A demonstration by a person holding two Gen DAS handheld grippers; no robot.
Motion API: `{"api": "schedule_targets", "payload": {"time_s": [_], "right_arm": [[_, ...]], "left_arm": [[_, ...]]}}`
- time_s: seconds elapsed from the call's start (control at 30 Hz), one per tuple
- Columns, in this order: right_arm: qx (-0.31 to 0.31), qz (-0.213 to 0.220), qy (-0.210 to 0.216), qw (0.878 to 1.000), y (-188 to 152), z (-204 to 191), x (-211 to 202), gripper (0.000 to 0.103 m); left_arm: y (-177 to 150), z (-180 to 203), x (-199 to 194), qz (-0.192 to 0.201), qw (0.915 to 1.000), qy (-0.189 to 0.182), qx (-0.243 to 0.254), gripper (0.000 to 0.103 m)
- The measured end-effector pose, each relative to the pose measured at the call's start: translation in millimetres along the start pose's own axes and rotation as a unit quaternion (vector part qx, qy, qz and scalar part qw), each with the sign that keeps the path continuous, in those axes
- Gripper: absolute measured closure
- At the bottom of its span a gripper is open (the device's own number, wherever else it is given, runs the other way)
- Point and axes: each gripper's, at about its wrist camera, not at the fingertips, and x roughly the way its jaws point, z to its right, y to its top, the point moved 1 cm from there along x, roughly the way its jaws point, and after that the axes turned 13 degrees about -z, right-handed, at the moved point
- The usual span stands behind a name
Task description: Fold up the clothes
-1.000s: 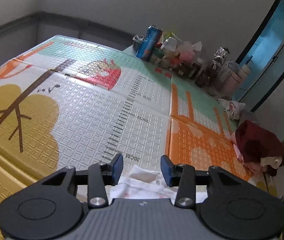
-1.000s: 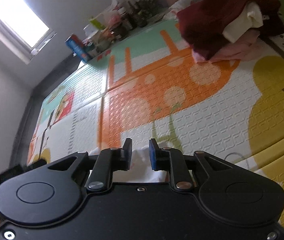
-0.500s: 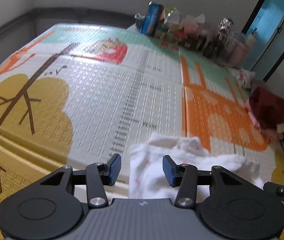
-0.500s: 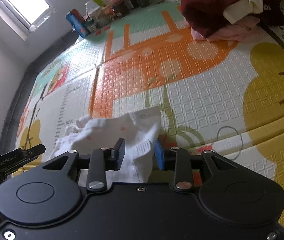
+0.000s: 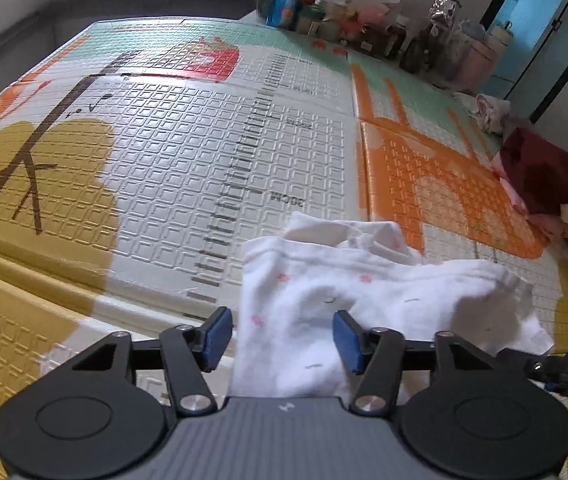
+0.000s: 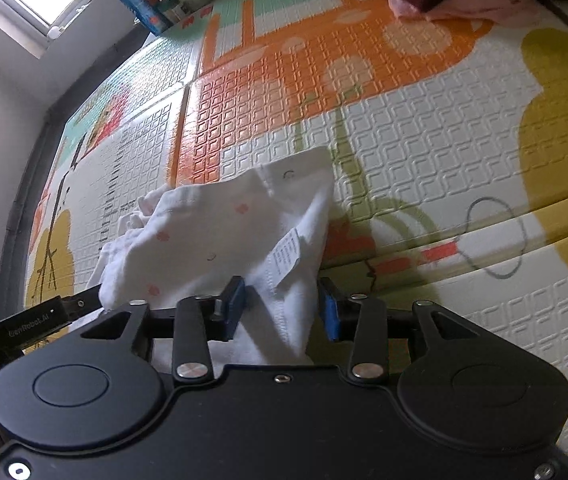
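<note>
Since 1 s ago the white cloth [image 5: 344, 280] has come into full view in front of both cams; before, only a bit of it showed past the fingers, & the mat looks closer now. The big play mat [image 5: 163, 160] fills most of both views, w/ yellow trees, an orange shape & a ruler strip printed on it. The white cloth, w/ small pink dots, lies bunched up on the near part of the mat, by the ruler strip & the orange shape, & runs back under both tools. A pile of clothes [image 5: 540, 176], dark red on top w/ pink under it, sits at the far right side of the mat, well apart from the white cloth. Cans, bottles & bags [image 5: 364, 8] stand in a row at the far edge by the wall. The left gripper [image 5: 281, 334] has its fingers wide, though they just closed a little; the cloth passes btwn them, and the left pad is clear of it, so no pinch. The right gripper [image 6: 281, 308] has just been opening; its fingers stand part way apart w/ a fold of cloth filling the gap, not squeezed. A small white tag [image 6: 286, 256] w/ print hangs on the cloth just in front of the right fingers.
</note>
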Motion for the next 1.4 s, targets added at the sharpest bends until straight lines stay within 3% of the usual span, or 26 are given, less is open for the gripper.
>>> {"api": "schedule_targets", "payload": {"time_s": [0.07,0.13,0.3,0.8,1.3,1.4], "right_arm": [[-0.003,0.0,0.002,1.0,-0.3,-1.2,1.0,0.085],[-0.005,0.0,0.003,1.0,-0.6,-1.8,1.5,0.089],[-0.004,0.001,0.003,1.0,-1.5,3.6,-3.2,0.095],[-0.034,-0.03,-0.029,0.999,-42.2,36.6,-43.1,0.096],[-0.057,-0.047,-0.047,0.996,-93.5,54.2,-66.1,0.096],[-0.071,-0.041,-0.046,0.996,-101.6,54.7,-70.6,0.094]], "left_arm": [[-1.4,3.4,0.6,-0.005,1.0,-0.002,0.003,0.065],[-3.2,6.7,0.7,-0.009,0.9999,-0.001,0.008,0.075],[-8.4,12.3,-2.4,-0.024,0.9996,-0.012,0.012,0.085],[-60.7,34.9,-17.9,-0.092,0.9924,-0.066,0.047,0.086],[-110.9,47.0,-28.5,-0.118,0.9855,-0.067,0.102,0.086],[-116.7,46.3,-32.0,-0.114,0.9862,-0.065,0.101,0.081]]}}
